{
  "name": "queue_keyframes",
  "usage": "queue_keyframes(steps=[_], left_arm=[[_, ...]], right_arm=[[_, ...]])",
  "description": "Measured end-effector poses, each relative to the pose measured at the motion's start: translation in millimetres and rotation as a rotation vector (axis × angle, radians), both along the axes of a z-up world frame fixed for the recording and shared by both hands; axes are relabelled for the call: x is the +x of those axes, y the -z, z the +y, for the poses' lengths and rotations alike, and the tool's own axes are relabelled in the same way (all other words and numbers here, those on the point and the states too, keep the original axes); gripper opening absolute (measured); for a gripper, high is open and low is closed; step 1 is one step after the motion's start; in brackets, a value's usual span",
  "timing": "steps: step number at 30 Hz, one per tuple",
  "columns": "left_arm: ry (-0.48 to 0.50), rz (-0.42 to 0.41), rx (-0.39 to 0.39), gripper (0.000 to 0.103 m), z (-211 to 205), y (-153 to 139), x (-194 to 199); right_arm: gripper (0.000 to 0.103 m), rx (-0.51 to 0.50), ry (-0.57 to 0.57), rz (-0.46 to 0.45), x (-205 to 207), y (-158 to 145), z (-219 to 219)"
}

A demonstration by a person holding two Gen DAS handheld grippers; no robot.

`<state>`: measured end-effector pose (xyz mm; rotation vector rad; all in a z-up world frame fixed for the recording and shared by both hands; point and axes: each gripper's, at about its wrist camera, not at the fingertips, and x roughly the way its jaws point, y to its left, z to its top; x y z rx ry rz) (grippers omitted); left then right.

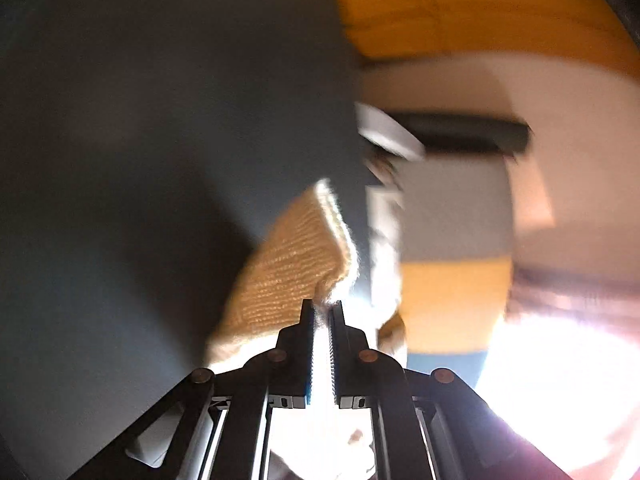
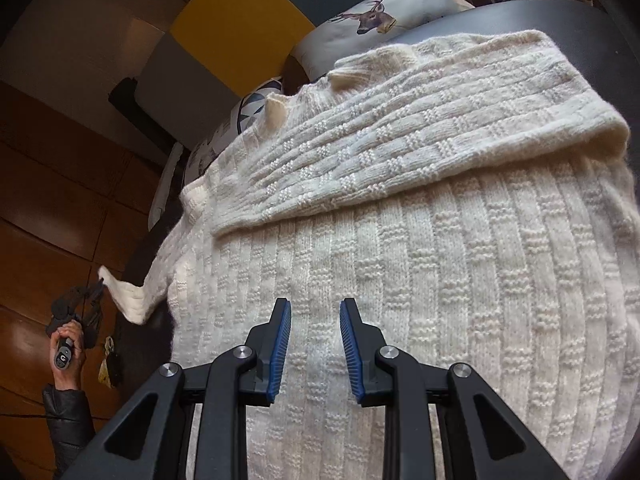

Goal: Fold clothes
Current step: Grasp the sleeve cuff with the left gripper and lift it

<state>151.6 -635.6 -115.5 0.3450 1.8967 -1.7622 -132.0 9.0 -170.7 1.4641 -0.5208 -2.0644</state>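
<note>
A cream knitted sweater (image 2: 420, 264) lies spread on a dark grey table (image 2: 592, 28). One sleeve (image 2: 392, 128) is folded across its body. My right gripper (image 2: 315, 308) is open and empty just above the sweater's body. My left gripper (image 1: 323, 305) is shut on the cuff of the other sleeve (image 1: 288, 264), which hangs off the table's left side. The same left gripper (image 2: 96, 286) shows small in the right wrist view, pinching the cuff (image 2: 128, 296).
Cushions with a deer print (image 2: 372, 12) and a dark pattern (image 2: 252, 108) lie past the sweater's collar. A yellow and grey chair (image 2: 236, 28) stands behind. Brown wooden floor (image 2: 52, 200) is at left. The left wrist view is blurred.
</note>
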Motion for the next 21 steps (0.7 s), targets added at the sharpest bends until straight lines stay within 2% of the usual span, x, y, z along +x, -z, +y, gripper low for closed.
queue_keyframes(steps=[3,10,16,21], left_arm=[[0.13,0.045,-0.052,0.006,30.5,-30.5,-59.3],[0.428,0.079,-0.15,0.006,139.5,-71.5,-197.7],[0.665,0.024,-0.2,0.006,258.1,-63.8,-276.3],[0.826,-0.054,-0.232,0.006,338.0,-45.0,-318.0]], right_arm=[[0.025,-0.01,0.012,-0.007,1.6,1.5,13.1],[0.025,-0.007,0.026,-0.009,3.0,9.0,36.8],[0.025,0.014,0.019,0.005,0.9,11.2,48.8],[0.025,0.025,0.006,0.023,-3.0,8.3,53.9]])
